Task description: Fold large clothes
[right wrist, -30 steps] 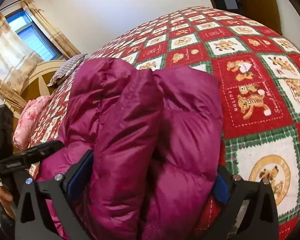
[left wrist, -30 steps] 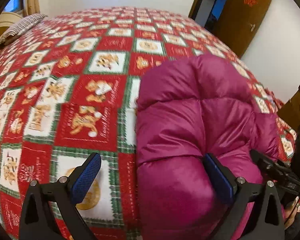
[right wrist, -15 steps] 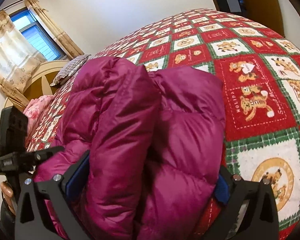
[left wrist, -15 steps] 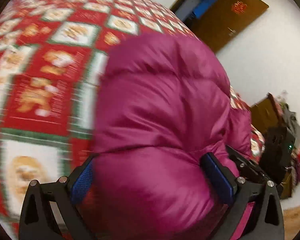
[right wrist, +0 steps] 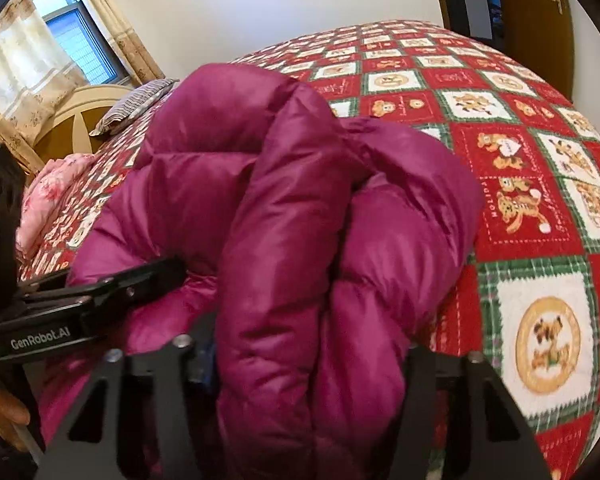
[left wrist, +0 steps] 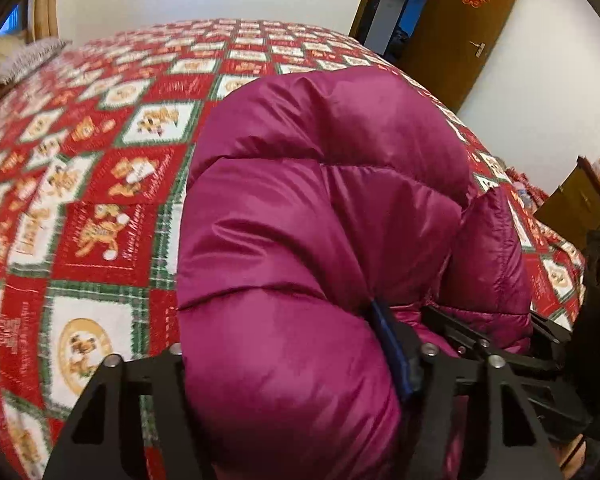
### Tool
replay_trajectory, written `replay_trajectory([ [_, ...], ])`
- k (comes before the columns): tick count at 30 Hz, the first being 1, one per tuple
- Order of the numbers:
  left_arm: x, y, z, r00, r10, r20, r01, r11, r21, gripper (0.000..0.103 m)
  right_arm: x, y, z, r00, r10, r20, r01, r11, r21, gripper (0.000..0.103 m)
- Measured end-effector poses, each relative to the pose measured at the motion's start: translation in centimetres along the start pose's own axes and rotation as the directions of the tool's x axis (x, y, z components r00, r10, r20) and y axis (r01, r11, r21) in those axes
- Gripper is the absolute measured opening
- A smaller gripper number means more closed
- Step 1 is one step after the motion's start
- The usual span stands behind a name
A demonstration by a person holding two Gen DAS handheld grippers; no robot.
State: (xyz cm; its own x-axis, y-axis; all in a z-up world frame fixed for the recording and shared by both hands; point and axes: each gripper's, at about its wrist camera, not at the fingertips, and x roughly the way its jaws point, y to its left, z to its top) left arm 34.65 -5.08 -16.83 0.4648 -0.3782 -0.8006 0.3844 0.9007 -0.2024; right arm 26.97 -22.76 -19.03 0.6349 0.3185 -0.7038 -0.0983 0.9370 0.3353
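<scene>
Slippery magenta nylon: puffy down jacket (left wrist: 324, 240) bunched in thick folds on near part of bed quilt (left wrist: 100, 216), striped pillow (right wrist: 136, 104) well beyond. Left gripper (left wrist: 288, 356) and right gripper (right wrist: 304, 356) each closing, squeezing jacket's near edge. Risk: lofty fill springs back, smooth shell slips from pads, fold collapses.

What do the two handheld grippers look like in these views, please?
Both are matte black, angular frames with triangular cutouts and silver screw heads. The fingers carry blue textured pads. The left gripper, seen from the right wrist view, bears white "GenRobot.AI" lettering.
</scene>
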Motion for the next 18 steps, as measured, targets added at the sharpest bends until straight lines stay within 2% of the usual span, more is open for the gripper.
replay_trajectory([
  [2, -1.4, -0.2, -0.7, 0.999, 0.026, 0.022, -0.027, 0.999, 0.029, 0.058, -0.6, 0.6, -0.2, 1.000, -0.016, 0.010, 0.017, 1.000, -0.013, 0.045],
  [5, -3.4, -0.3, -1.5, 0.997, 0.052, 0.055, -0.055, 0.997, 0.059, 0.055, -1.7, 1.5, -0.7, 0.999, -0.036, 0.026, 0.036, 0.999, -0.026, 0.040],
  [11, -6.5, -1.0, -2.5, 0.991, 0.069, 0.111, -0.081, 0.991, 0.105, 0.055, -4.7, 1.7, -1.9, 0.997, -0.039, 0.070, 0.038, 0.999, 0.007, 0.038],
  [18, -9.0, -2.8, -3.1, 0.988, 0.038, 0.151, -0.057, 0.991, 0.122, 0.055, -8.4, 1.7, -2.7, 0.989, -0.075, 0.125, 0.073, 0.997, 0.017, 0.038],
])
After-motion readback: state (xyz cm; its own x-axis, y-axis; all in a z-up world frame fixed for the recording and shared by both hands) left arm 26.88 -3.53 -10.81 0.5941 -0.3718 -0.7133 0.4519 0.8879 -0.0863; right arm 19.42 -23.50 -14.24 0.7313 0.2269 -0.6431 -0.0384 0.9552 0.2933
